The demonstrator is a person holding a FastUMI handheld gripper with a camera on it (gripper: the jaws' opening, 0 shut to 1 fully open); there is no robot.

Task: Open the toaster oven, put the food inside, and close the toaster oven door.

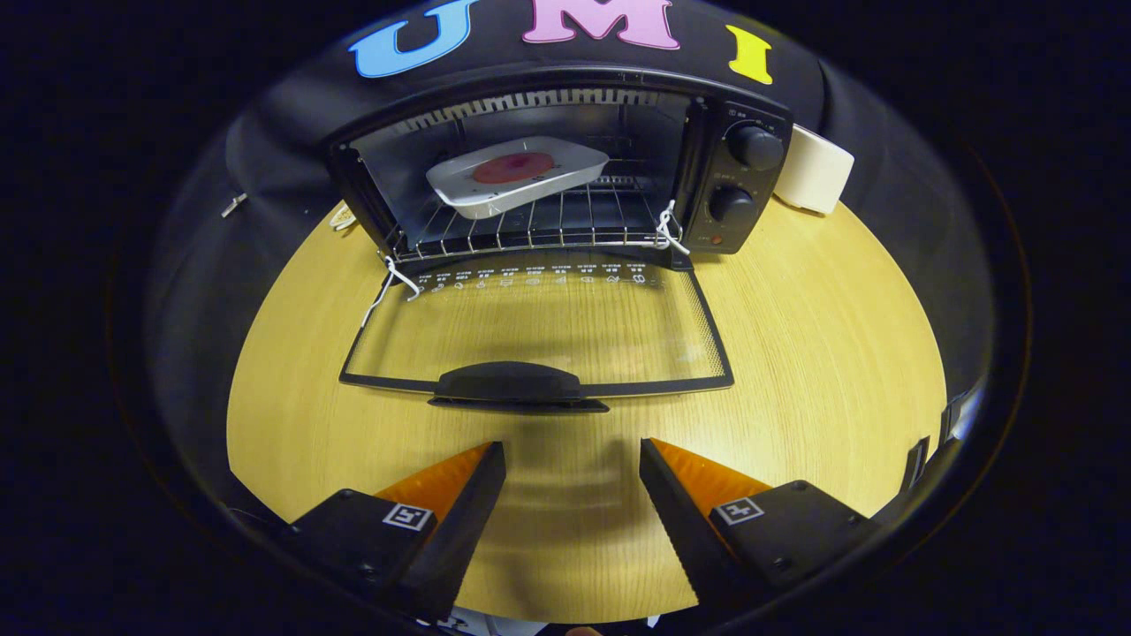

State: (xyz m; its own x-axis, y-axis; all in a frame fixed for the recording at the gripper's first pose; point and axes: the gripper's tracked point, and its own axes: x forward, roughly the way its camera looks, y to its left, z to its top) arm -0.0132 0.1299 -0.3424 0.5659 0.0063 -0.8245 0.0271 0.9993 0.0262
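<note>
Now gripper [573, 459] jaws apart, level before door handle [512, 385], tray [517, 174] inside toaster oven [740, 181]

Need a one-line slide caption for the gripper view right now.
Open gripper hovers before the black toaster oven's lowered glass door, white food tray already on the wire rack.

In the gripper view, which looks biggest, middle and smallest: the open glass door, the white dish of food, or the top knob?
1. Glass door, folded down flat on the table ahead of the open gripper; it is nearest, which helps it look big.
2. White dish on the oven rack.
3. Top knob, clearly smallest.
</note>
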